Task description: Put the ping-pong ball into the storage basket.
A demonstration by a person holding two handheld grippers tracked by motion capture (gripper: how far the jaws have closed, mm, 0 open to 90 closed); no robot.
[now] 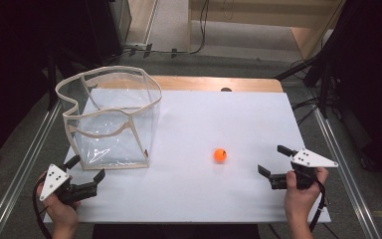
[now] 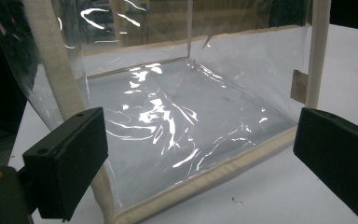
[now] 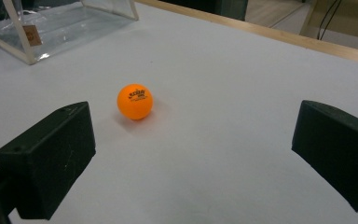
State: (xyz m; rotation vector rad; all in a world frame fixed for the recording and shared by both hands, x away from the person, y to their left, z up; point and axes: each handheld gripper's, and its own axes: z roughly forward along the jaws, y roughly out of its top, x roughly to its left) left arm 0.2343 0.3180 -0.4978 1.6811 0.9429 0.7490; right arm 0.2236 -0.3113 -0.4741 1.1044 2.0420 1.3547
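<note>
On the white table (image 1: 189, 194) we face the orange ball (image 1: 220, 155) with our right gripper (image 1: 275, 160), jaws wide apart and empty. Our left gripper (image 1: 86, 168) gapes beside the clear bag (image 1: 110, 119). Next, we judge, comes closing on the ball.

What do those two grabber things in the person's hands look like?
Each one is black, with two chunky, blocky black jaws. The left gripper and the right gripper each carry a pale grey three-cornered plate with small dark dots on top. A black cable trails from each, looping down past the person's wrists. No sleeves can be seen.
</note>
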